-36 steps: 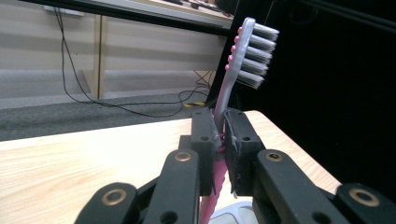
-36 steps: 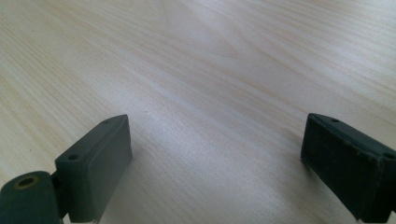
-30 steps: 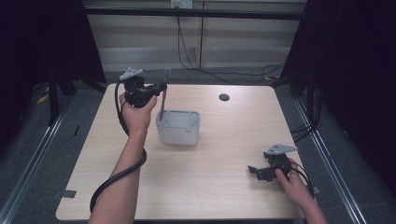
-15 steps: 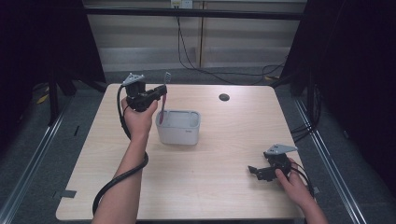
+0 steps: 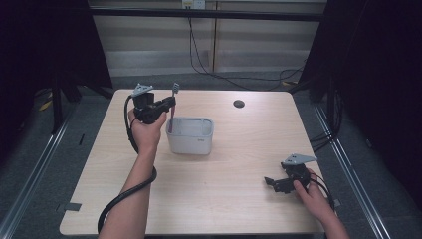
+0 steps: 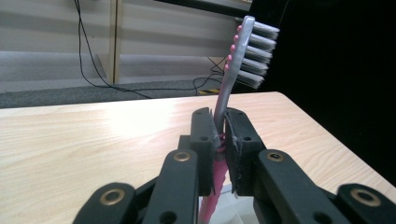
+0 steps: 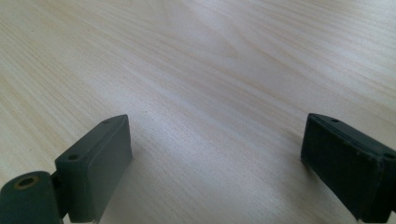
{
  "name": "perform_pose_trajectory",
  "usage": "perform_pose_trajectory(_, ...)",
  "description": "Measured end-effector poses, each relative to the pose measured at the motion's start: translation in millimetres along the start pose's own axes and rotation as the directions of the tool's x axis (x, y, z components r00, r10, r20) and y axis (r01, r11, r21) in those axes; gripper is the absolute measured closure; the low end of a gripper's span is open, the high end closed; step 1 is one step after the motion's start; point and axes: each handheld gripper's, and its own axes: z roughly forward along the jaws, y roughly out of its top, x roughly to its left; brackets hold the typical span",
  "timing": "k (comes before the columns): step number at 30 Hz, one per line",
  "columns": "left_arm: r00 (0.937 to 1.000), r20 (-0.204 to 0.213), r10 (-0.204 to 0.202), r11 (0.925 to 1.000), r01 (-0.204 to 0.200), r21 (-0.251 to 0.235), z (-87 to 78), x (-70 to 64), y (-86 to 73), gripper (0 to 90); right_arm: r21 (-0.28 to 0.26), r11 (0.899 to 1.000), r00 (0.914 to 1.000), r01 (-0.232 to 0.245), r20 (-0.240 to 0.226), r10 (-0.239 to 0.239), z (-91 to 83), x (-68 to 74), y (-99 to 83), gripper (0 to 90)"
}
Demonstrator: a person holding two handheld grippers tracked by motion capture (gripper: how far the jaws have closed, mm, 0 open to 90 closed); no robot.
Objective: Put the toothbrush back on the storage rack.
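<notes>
The toothbrush [image 6: 243,51] stands upright, bristles up, its pink-and-grey handle pinched in my left tongs [image 5: 168,103] above the rim of the grey tub [image 5: 190,135]. My right tongs [image 5: 272,182] rest wide open, holding nothing, low over the worktop [image 5: 239,149] well apart.

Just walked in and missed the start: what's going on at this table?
A person works with a gripper in each hand. The left gripper is shut on a toothbrush, held upright, bristles up, with its pink lower end at the rim of a grey container. The right gripper rests open, low over the bare table, holding nothing.
</notes>
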Motion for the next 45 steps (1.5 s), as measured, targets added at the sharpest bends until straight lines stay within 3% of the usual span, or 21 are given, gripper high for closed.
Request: perform_pose_trajectory(45, 0.9988, -0.047, 0.014, 0.9971, -0.01, 0.075, -2.0, 11.0, -30.0, 81.6, 0.0, 1.0, 1.0, 0.002, 0.0, -0.002, 0.0, -0.1, 0.0, 8.2)
